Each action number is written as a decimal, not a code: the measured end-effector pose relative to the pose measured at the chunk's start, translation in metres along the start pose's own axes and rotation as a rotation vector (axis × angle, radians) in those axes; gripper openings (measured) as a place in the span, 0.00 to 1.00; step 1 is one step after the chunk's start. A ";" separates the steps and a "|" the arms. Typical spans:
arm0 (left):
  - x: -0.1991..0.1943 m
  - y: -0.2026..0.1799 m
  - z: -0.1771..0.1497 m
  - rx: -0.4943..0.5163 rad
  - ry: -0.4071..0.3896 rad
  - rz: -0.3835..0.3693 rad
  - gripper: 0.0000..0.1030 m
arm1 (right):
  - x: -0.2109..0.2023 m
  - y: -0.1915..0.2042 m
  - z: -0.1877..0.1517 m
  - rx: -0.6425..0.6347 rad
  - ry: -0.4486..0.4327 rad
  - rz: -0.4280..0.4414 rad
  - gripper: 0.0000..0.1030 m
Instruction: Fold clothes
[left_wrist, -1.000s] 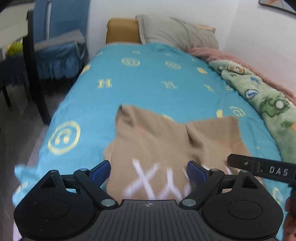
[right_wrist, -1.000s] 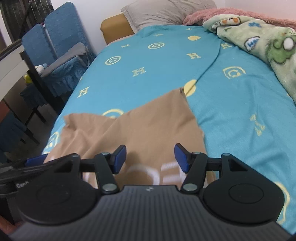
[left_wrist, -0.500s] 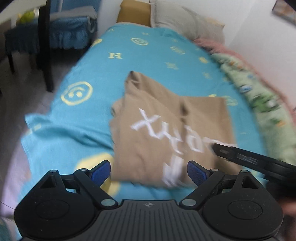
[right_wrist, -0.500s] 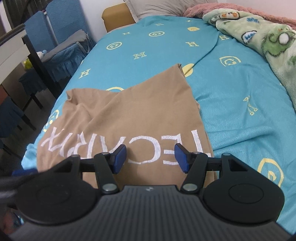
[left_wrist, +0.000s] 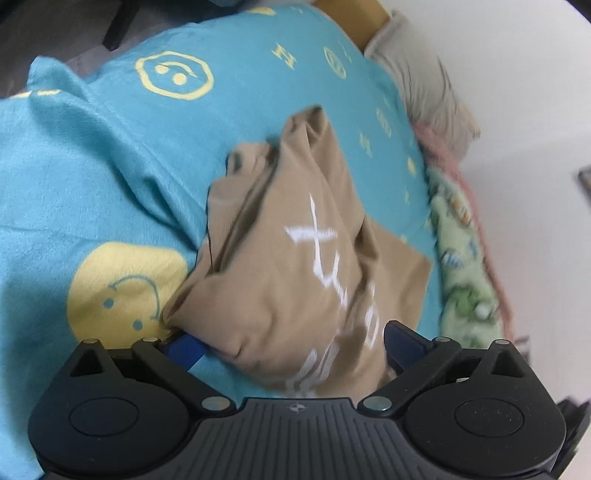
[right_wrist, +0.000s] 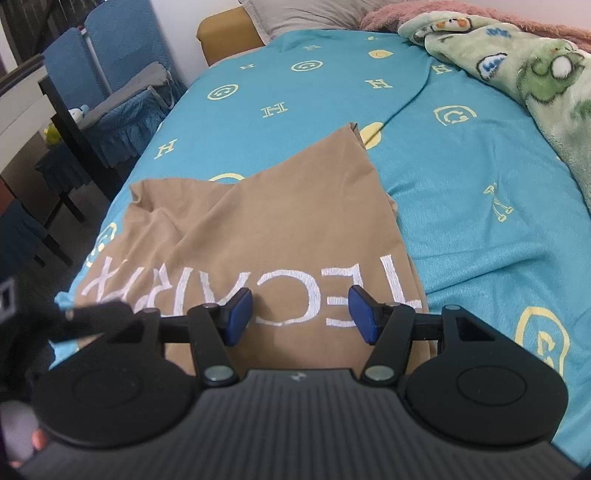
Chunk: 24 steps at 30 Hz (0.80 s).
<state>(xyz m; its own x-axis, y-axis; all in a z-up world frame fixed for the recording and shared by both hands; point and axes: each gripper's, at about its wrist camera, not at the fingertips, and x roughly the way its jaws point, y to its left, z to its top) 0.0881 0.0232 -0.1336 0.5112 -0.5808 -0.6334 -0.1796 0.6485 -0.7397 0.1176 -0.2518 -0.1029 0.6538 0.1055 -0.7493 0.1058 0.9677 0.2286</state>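
Lettering (right_wrist: 325, 295) reading "TECARPX", white, inverted, on tan garment (right_wrist: 280, 221)

hidden: near hem of tan shirt (right_wrist: 266, 221) behind right gripper (right_wrist: 301, 314) body | hidden: left gripper (left_wrist: 291, 343) blue finger pad (left_wrist: 184, 347) partly under shirt fold | blurred: shirt lettering (left_wrist: 325, 266), green blanket (left_wrist: 465, 266) in left wrist view | cut off: blue chairs (right_wrist: 110, 55), bed (right_wrist: 461, 184) at frame edge
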 end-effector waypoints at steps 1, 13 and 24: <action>-0.003 0.000 0.000 -0.003 -0.015 -0.019 0.94 | 0.000 0.000 0.000 0.003 0.000 0.000 0.58; 0.000 0.018 -0.003 -0.128 -0.023 -0.029 0.53 | -0.012 -0.011 0.003 0.141 -0.021 0.039 0.60; 0.002 0.007 -0.006 -0.092 -0.063 -0.047 0.30 | -0.050 -0.035 -0.015 0.589 0.008 0.413 0.87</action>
<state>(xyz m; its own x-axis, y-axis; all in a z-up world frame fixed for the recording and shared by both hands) 0.0824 0.0233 -0.1412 0.5724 -0.5752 -0.5843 -0.2294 0.5719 -0.7876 0.0702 -0.2873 -0.0831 0.7227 0.4400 -0.5330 0.2389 0.5647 0.7900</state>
